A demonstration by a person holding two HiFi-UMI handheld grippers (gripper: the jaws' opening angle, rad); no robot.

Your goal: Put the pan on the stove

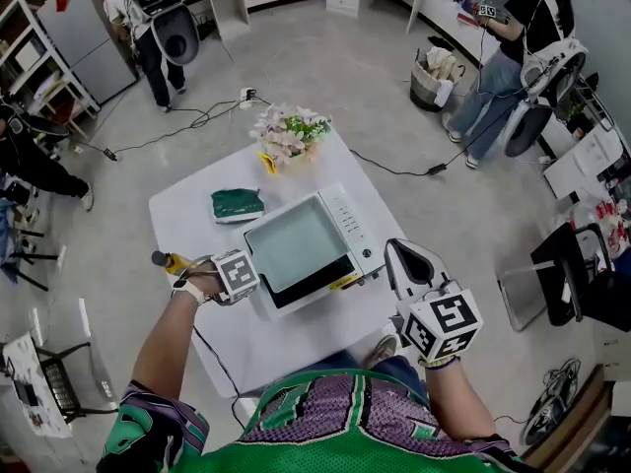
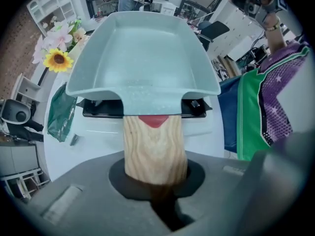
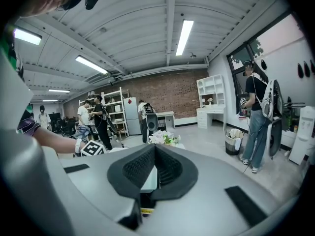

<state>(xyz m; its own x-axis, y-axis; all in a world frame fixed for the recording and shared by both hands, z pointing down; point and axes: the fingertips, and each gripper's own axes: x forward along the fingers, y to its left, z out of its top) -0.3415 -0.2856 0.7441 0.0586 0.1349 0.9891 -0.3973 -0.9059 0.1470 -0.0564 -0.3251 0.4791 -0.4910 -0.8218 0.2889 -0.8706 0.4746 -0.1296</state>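
A pale green square pan [image 1: 296, 244] with a wooden handle [image 2: 155, 146] lies over the black top of the white stove [image 1: 347, 220] on the white table [image 1: 182, 210]. I cannot tell whether the pan touches the stove. My left gripper [image 1: 232, 276] points straight down at the stove's left side. In its own view the left gripper [image 2: 156, 181] is shut on the handle, with the pan [image 2: 142, 53] ahead above the stove [image 2: 98, 109]. My right gripper [image 1: 396, 252] hangs at the stove's right side, holding nothing. In its own view the right gripper [image 3: 155, 166] is shut.
A green bag [image 1: 237, 203] and a bunch of flowers [image 1: 289, 136] sit on the table behind the stove. Cables [image 1: 187, 121] run over the floor. People stand at the back left [image 1: 148, 18] and back right [image 1: 508, 57]. A bin [image 1: 434, 79] stands near the latter.
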